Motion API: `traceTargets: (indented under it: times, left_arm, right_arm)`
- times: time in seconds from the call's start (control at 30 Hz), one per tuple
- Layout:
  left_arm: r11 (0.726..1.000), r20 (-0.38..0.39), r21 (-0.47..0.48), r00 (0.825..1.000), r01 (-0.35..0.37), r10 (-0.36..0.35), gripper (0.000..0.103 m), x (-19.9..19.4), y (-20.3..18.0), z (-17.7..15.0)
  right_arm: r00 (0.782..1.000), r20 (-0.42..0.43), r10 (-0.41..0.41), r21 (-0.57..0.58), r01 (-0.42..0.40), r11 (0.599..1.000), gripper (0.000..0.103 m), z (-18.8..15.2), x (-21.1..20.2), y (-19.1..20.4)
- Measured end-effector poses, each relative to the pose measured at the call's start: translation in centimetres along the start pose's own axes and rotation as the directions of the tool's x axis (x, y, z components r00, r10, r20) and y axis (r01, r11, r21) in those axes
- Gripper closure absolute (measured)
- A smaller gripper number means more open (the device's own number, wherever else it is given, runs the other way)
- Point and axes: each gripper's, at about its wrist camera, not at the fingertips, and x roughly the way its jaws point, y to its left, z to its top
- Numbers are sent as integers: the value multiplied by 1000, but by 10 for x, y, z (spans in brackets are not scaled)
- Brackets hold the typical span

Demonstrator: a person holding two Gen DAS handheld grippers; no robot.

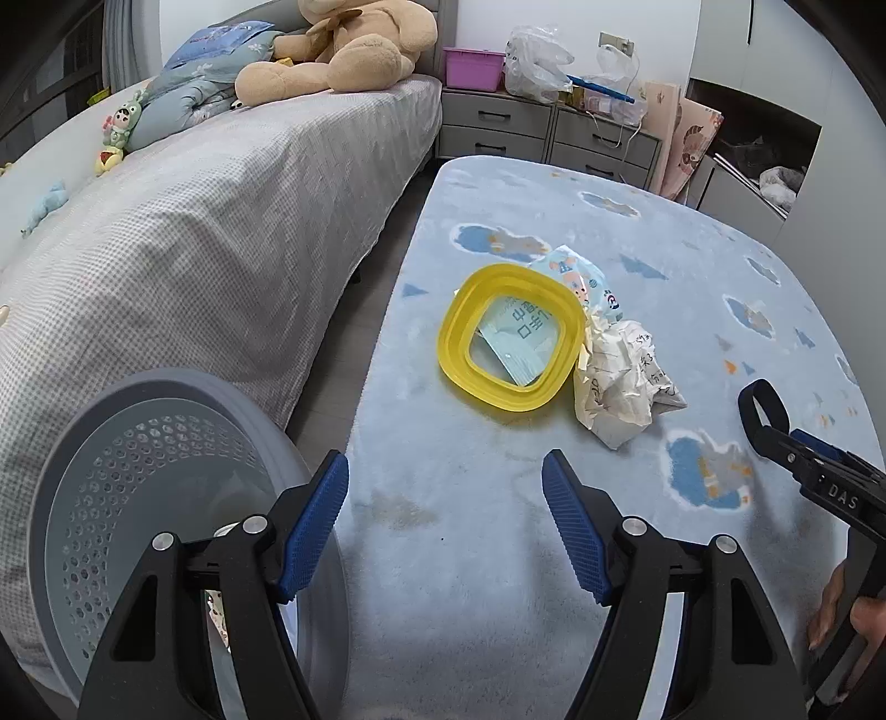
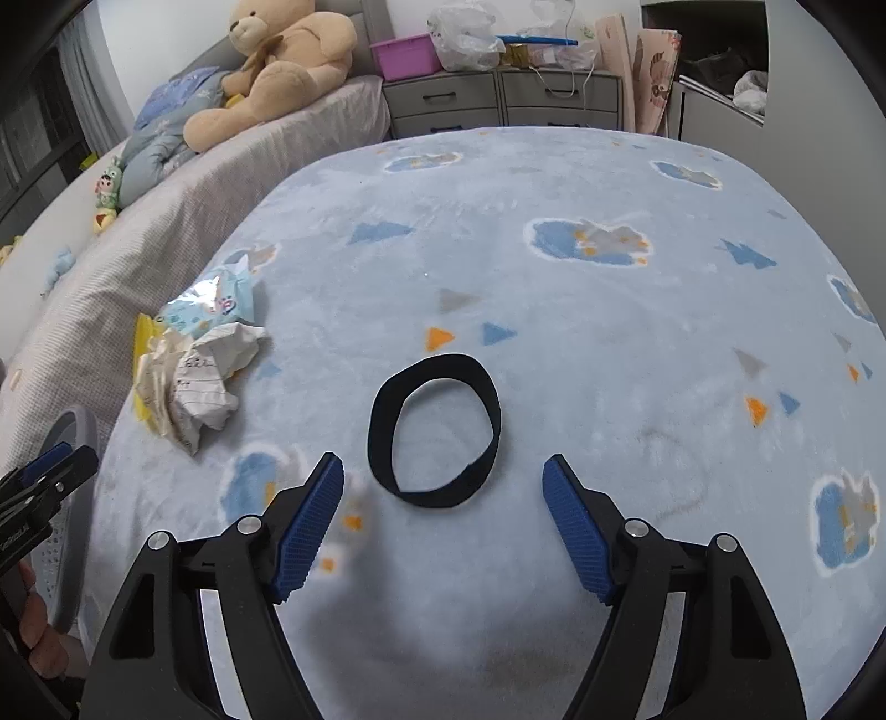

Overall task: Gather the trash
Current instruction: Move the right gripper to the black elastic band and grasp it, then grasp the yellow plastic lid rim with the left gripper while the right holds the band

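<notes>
A grey perforated trash bin [image 1: 138, 498] stands at lower left beside the bed; its rim also shows in the right wrist view [image 2: 83, 432]. On the blue rug lie a yellow lid [image 1: 509, 338] with a clear middle, a pale blue printed wrapper [image 1: 581, 277], crumpled paper [image 1: 620, 382] and a black band [image 2: 434, 429]. My left gripper [image 1: 446, 487] is open and empty above the rug, short of the lid. My right gripper [image 2: 443, 487] is open and empty, with the band just ahead between its fingers. The paper [image 2: 194, 382] and wrapper [image 2: 216, 304] lie to its left.
A bed [image 1: 194, 232] with a teddy bear [image 1: 343, 50] and small toys runs along the left. Grey drawers [image 1: 531, 127] with a pink box [image 1: 473, 66] and plastic bags stand at the back. The rug [image 2: 554, 277] spreads to the right.
</notes>
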Motion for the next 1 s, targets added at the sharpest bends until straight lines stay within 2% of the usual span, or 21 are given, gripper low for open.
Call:
traceTargets:
  times: [0.13,0.17,0.23,0.3,0.4,0.5,1.0]
  left_arm:
    - [1000,-10,-4,1000,1,-1,34,5,0,1]
    - [1000,-12,-5,1000,1,-1,34,6,0,0]
    - [1000,-17,-4,1000,0,-1,34,8,0,-1]
    - [1000,-22,-5,1000,2,-2,34,10,-1,-1]
    - [1000,-26,-4,1000,5,-5,34,12,-2,-2]
    - [1000,-28,1,1000,8,-8,34,13,-4,-1]
    - [999,-37,15,998,46,-45,34,34,-12,15]
  right_arm:
    - [998,2,-65,-32,65,997,42,3,8,5]
    - [997,6,-75,-39,75,996,49,3,8,6]
    - [997,14,-74,-42,74,996,55,2,7,6]
    - [998,18,-66,-36,67,997,72,2,6,4]
    - [999,23,-39,-18,39,999,84,2,3,1]
    - [999,28,-15,-8,15,1000,87,1,-1,0]
    - [998,39,56,20,-57,998,87,-4,-16,1]
